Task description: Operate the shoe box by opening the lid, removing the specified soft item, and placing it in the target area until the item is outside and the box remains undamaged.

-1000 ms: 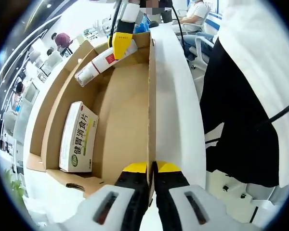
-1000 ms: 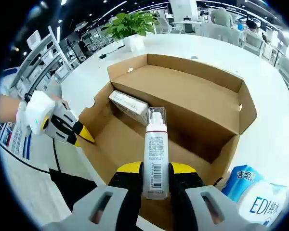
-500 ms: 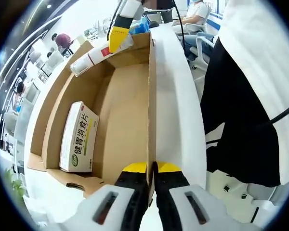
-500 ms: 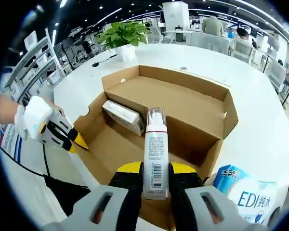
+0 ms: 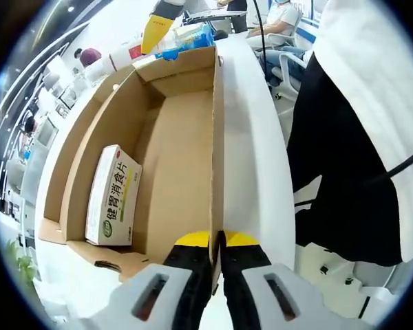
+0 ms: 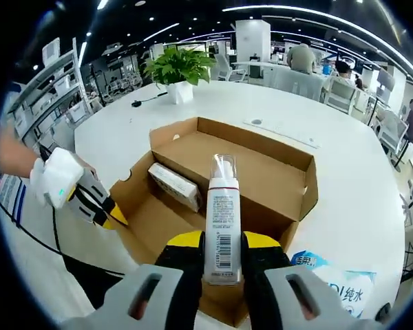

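The open cardboard shoe box (image 5: 172, 158) lies lengthwise ahead of my left gripper (image 5: 217, 239), which is shut on the edge of its raised lid (image 5: 251, 137). A white and green medicine carton (image 5: 113, 196) lies inside by the left wall. My right gripper (image 6: 222, 240) is shut on a white pump bottle (image 6: 221, 213) and holds it upright above the box (image 6: 261, 158). From the left gripper view the bottle (image 5: 124, 55) and a yellow fingertip (image 5: 155, 31) sit beyond the box's far end. The left gripper (image 6: 89, 199) grips the lid at the left.
A blue and white soft pack (image 6: 337, 289) lies on the white table (image 6: 344, 206) beside the box's near right corner, and its blue top (image 5: 193, 38) pokes past the box's far wall. A potted plant (image 6: 179, 65) stands far back. A person's dark and white clothing (image 5: 351, 137) is on the right.
My right gripper has lifted the bottle up and out of the box, past its far wall. The left gripper still pinches the lid, and the carton has not moved.
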Motion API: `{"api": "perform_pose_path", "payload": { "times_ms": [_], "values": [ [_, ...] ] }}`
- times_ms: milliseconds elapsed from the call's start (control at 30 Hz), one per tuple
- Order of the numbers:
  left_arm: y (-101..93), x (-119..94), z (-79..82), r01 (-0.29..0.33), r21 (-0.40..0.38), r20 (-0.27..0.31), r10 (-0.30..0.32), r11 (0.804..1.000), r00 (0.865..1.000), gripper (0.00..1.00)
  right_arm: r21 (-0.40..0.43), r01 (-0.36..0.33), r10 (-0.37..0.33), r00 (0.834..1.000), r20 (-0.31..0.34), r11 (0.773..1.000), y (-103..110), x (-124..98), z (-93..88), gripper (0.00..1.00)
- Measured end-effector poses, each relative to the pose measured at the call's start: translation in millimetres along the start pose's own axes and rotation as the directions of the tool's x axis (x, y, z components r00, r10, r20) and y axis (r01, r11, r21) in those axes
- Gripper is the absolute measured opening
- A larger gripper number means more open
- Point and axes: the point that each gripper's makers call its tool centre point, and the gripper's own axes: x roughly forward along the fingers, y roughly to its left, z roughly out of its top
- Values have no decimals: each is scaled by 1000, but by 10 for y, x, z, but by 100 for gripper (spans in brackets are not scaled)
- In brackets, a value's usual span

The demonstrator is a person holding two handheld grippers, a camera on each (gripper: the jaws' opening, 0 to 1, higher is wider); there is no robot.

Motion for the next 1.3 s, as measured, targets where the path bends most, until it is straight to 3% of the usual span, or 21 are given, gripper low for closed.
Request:
{"api": "perform_pose_path", "payload": {
  "times_ms": [333, 733, 900, 1300],
  "values": [
    [-3, -13, 18, 6, 0, 1, -6, 1000, 1000, 3, -33, -14, 15, 1000, 14, 999, 33, -54, -20, 19],
    [-3, -11, 14, 6, 1, 1, -6, 1000, 1000, 3, -18, 11, -10, 999, 49, 1000, -168, -198, 76, 19],
    [0, 0, -2, 5, 2, 0, -5, 1000, 1000, 3, -15, -21, 22, 998, 67, 1000, -166, -265, 97, 19],
    [-2, -2, -1, 18, 1, -4, -18, 1000, 1000, 2, 12, 8, -9, 995, 96, 1000, -299, -421, 129, 19]
  ]
}}
